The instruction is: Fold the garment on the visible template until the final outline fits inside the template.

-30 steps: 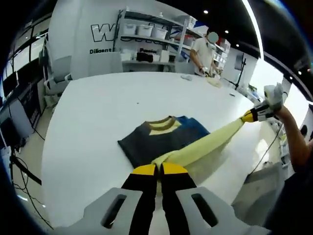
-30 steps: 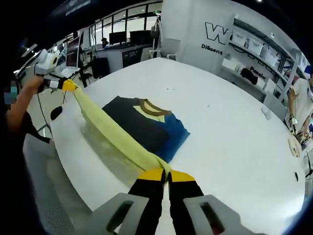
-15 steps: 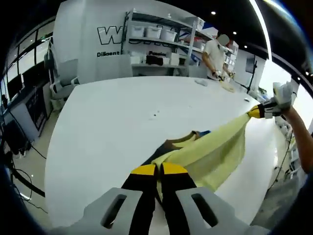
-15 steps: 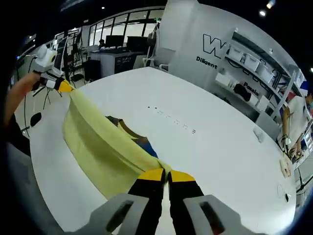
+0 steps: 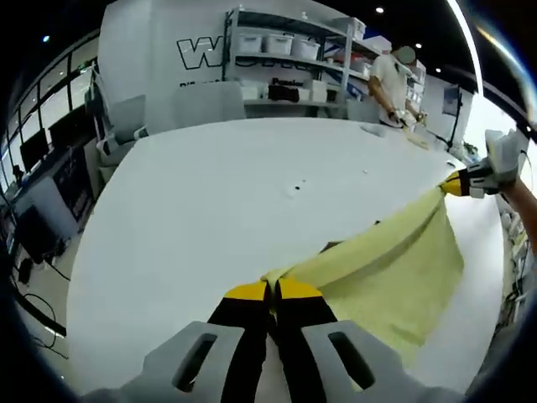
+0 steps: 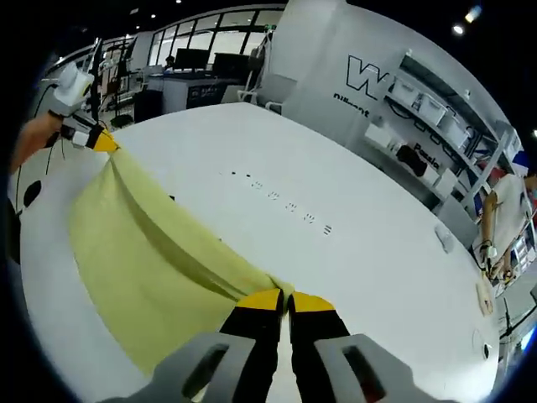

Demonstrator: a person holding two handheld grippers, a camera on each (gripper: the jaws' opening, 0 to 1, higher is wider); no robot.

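In the left gripper view, a metal shelf rack [image 5: 289,50] stands against the back wall with pale storage bins [image 5: 262,44] on its upper shelf; what the bins contain cannot be made out. A person in a white top [image 5: 394,84] stands at the rack's right end.

The garment [image 5: 386,273] is lifted over the white desk [image 5: 193,210], stretched between the two tongs. Its pale yellow side faces the cameras as a soft, matte sheet with long diagonal creases, and the upper edge is pulled into a taut, slightly sagging line. A small dark sliver of fabric peeks above that edge near the middle. The left tongs [image 5: 270,290], black with yellow tips, are pressed together on one corner of the cloth. At the right edge the right tongs [image 5: 454,184] pinch the other corner, held by a hand [image 5: 502,159] in a white glove.

In the right gripper view, the left tongs [image 6: 104,141] grip the far corner at upper left, and the garment [image 6: 151,269] hangs as a broad yellow panel down to the right tongs [image 6: 284,300], closed on its near corner. The desk [image 6: 352,252] is smooth, rounded and glossy, bearing a row of small dark marks [image 6: 277,197].
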